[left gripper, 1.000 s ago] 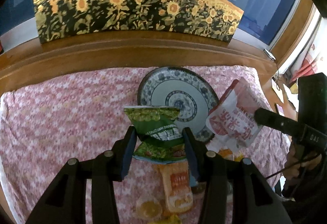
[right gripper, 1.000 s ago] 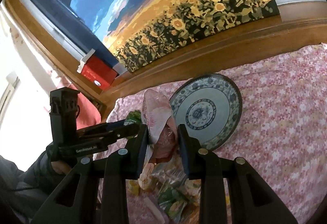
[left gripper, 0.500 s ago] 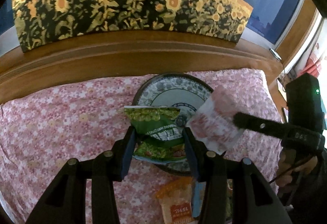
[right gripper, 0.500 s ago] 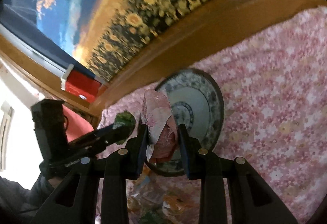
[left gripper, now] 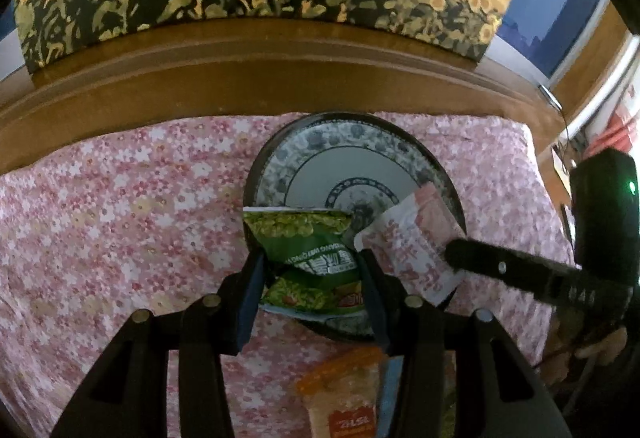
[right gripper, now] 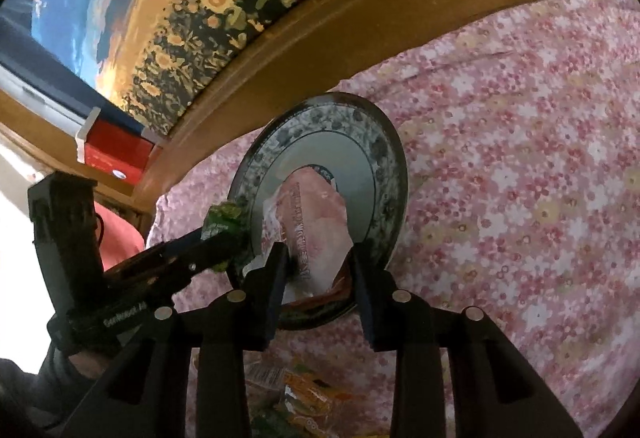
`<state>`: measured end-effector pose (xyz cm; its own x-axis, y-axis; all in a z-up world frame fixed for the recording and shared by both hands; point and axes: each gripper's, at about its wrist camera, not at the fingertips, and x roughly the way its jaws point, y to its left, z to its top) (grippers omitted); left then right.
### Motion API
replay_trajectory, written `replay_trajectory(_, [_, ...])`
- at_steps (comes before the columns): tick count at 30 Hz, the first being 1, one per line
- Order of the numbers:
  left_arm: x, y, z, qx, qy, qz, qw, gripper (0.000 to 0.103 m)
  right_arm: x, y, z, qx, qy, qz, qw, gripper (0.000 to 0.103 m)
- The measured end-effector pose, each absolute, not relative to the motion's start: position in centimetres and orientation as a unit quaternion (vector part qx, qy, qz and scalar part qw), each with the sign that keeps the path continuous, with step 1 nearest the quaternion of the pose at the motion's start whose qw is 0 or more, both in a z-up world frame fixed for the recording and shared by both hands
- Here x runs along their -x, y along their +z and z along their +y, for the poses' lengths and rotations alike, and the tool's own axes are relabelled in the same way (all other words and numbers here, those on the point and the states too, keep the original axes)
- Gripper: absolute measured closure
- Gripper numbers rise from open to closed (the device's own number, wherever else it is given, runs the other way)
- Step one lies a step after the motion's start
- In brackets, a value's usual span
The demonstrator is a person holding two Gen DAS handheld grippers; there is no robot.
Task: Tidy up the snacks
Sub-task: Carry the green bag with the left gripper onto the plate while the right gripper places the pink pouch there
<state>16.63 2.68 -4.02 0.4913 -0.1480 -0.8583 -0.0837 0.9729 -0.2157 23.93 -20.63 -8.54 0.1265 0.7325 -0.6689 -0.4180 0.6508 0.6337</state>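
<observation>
Two snack packets are held over the blue-patterned plate point(left gripper: 316, 142), neither let go yet: the left tool point(left gripper: 312, 282) is clamped on the green packet point(left gripper: 308, 250) above the plate's near rim, and the right tool point(right gripper: 318, 270) grips the pink packet point(right gripper: 316, 222) beside it. By my reading the task is only beginning, as the plate holds nothing released. An orange packet point(left gripper: 344, 390) and other wrappers point(right gripper: 296, 394) still lie on the floral-covered surface point(left gripper: 120, 218), waiting to be moved.

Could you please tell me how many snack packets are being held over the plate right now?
2. The green packet sits in the left tool over the plate's near edge; the pink packet sits in the right tool beside it. More packets lie nearer on the cloth, partly hidden.
</observation>
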Motion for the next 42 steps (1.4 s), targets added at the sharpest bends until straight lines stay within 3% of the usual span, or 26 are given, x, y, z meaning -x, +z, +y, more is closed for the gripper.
replay_trajectory(9, [-17.8, -4.9, 2.0, 0.119, -0.015, 0.509, 0.852, 0.054, -23.3, -8.4, -20.2, -0.134, 0.404, 0.533, 0.731, 0.07])
replay_trajectory(11, [-17.8, -4.8, 1.6, 0.107, -0.013, 0.512, 0.852, 0.044, -23.3, -8.3, -20.1, -0.132, 0.405, 0.533, 0.731, 0.068])
replay_trajectory(14, [-17.5, -4.2, 1.1, 0.089, -0.01, 0.505, 0.859, 0.021, -23.2, -8.3, -20.3, -0.136, 0.413, 0.529, 0.729, 0.062])
replay_trajectory(16, [-17.3, -3.8, 1.1, 0.095, -0.013, 0.498, 0.862, 0.017, -23.1, -8.3, -20.5, -0.14, 0.417, 0.53, 0.725, 0.059])
replay_trajectory(21, [-17.2, -3.4, 1.6, 0.1, -0.01, 0.503, 0.858, 0.016, -22.8, -8.0, -20.5, -0.135, 0.427, 0.527, 0.723, 0.047])
replay_trajectory(26, [-16.3, -2.1, 2.8, 0.1, 0.0, 0.5, 0.86, 0.015, -22.4, -7.2, -20.0, -0.117, 0.434, 0.513, 0.731, 0.021])
replay_trajectory(28, [-15.9, -1.6, 3.2, 0.1, 0.005, 0.496, 0.862, 0.013, -22.3, -7.1, -20.0, -0.111, 0.43, 0.511, 0.736, 0.016])
replay_trajectory(42, [-14.2, 0.1, 3.6, 0.096, 0.0, 0.48, 0.872, 0.012, -21.1, -5.4, -21.7, -0.098, 0.422, 0.493, 0.754, 0.014])
